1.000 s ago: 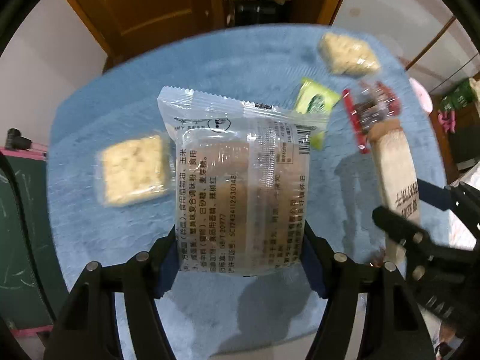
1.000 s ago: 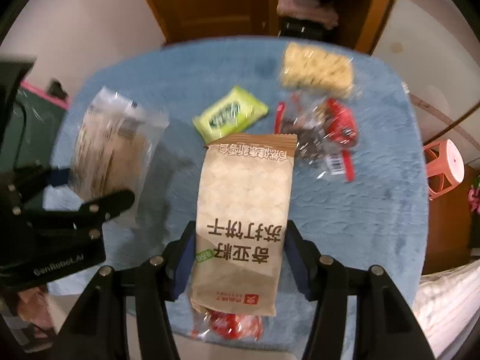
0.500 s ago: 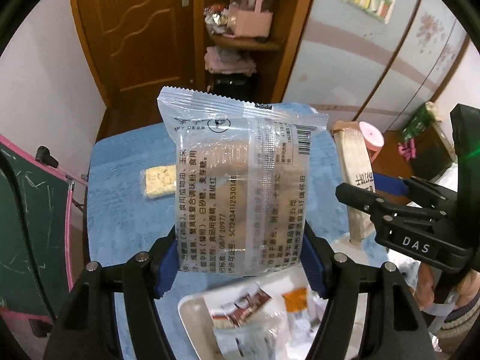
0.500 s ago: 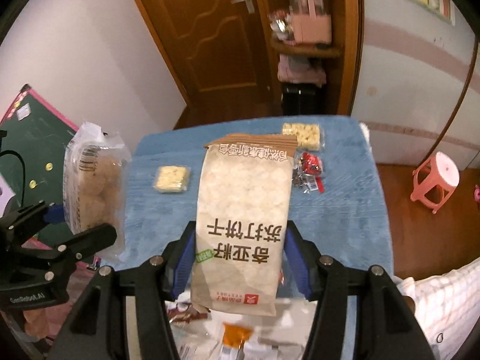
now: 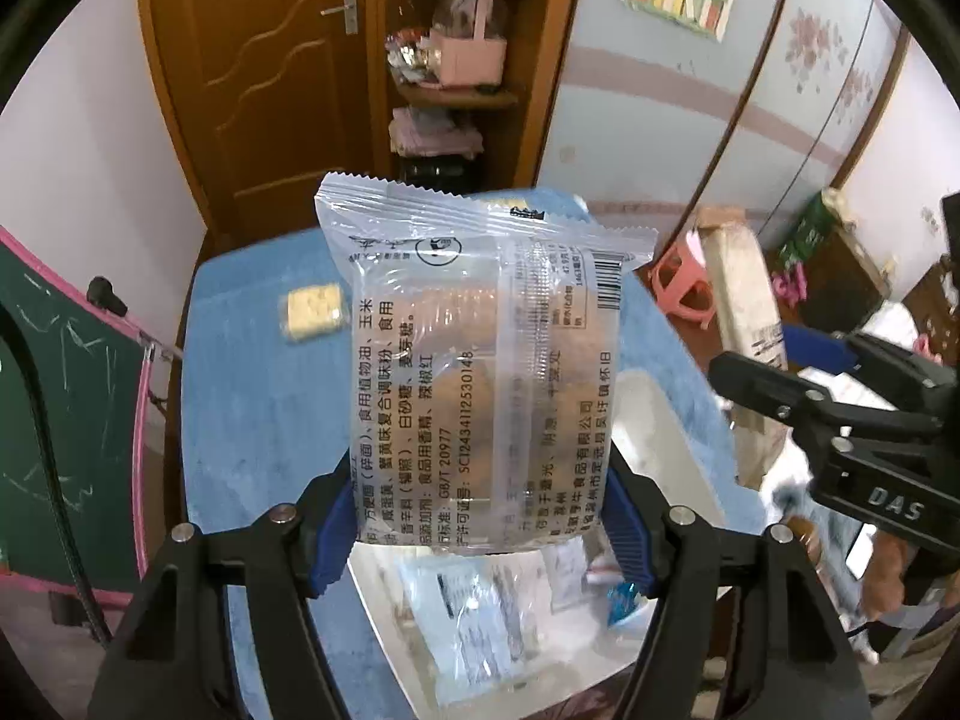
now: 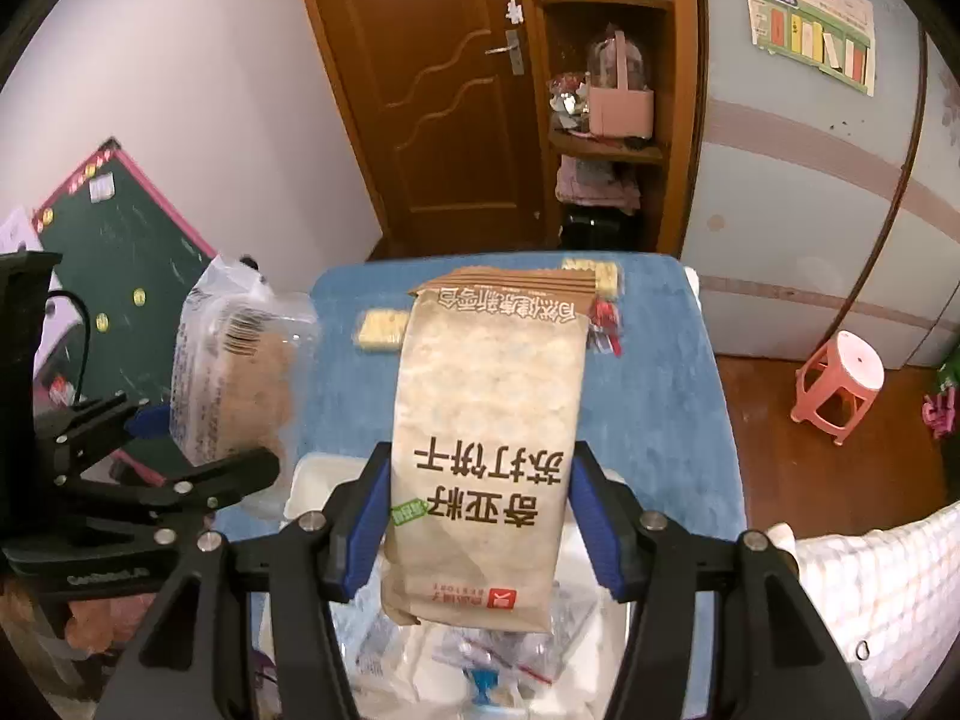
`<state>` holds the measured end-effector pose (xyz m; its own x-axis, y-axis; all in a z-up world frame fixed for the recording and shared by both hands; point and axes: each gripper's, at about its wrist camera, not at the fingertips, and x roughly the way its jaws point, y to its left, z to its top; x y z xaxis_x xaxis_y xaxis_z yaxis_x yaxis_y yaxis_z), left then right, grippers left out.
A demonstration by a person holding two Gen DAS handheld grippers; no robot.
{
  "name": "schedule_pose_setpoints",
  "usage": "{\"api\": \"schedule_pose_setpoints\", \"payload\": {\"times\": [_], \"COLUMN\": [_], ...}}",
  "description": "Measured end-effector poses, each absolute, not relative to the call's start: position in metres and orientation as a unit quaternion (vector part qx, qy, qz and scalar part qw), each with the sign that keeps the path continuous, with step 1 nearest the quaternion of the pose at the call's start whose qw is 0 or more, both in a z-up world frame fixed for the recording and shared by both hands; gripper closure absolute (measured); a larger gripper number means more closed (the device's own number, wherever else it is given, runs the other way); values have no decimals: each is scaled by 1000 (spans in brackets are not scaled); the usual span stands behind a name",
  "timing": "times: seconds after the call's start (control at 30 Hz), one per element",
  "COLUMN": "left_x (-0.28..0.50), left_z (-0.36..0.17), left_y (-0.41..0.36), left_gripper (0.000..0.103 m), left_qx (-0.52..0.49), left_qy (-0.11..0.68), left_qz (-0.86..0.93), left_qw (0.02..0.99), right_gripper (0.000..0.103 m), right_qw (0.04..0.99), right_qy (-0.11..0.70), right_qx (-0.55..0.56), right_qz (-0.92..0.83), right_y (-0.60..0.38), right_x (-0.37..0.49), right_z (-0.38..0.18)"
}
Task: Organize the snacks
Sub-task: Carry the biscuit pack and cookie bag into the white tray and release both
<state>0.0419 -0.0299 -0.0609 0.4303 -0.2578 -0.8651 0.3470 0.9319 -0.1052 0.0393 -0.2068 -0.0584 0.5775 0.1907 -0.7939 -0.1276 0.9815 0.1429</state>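
Observation:
My left gripper (image 5: 480,516) is shut on a clear noodle-snack packet (image 5: 480,372), held upright above a white tray (image 5: 666,420) of wrapped snacks. The right gripper (image 6: 477,516) is shut on a tan soda-cracker packet (image 6: 486,420), also lifted over the white tray (image 6: 312,480). Each gripper shows in the other's view: the right gripper (image 5: 798,372) with its tan packet (image 5: 741,300) at the right, the left gripper (image 6: 198,438) with the clear packet (image 6: 234,372) at the left. On the blue tablecloth (image 5: 264,396) lies a yellow rice-crisp square (image 5: 315,309).
Further back on the blue cloth (image 6: 654,360) lie a rice-crisp square (image 6: 378,330), another rice-crisp bar (image 6: 603,276) and a red-wrapped snack (image 6: 606,324). A green chalkboard (image 6: 120,252) stands left of the table, a pink stool (image 6: 840,384) right. A wooden door (image 6: 432,90) is behind.
Both grippers have risen and pulled back with their packets still gripped. The table has shrunk in view and the white tray has come into sight under the fingers.

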Motion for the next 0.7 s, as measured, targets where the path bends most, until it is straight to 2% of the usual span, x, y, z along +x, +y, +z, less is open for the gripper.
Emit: {"api": "schedule_pose_setpoints", "payload": {"times": [0.33,0.7], "left_x": [21,17], "left_z": [-110,-127], "left_y": [-44,-41], "left_gripper": [34,28], "left_qx": [73,76], "left_qy": [552,569], "left_qz": [-168,-160], "left_qw": [814,803], "right_gripper": [46,45], "right_qw": [862,837], "right_qy": [500,544], "right_qx": [27,27], "right_qz": [77,60], "right_y": [-199,-190], "right_x": [11,4], "right_z": [-94,-121]}}
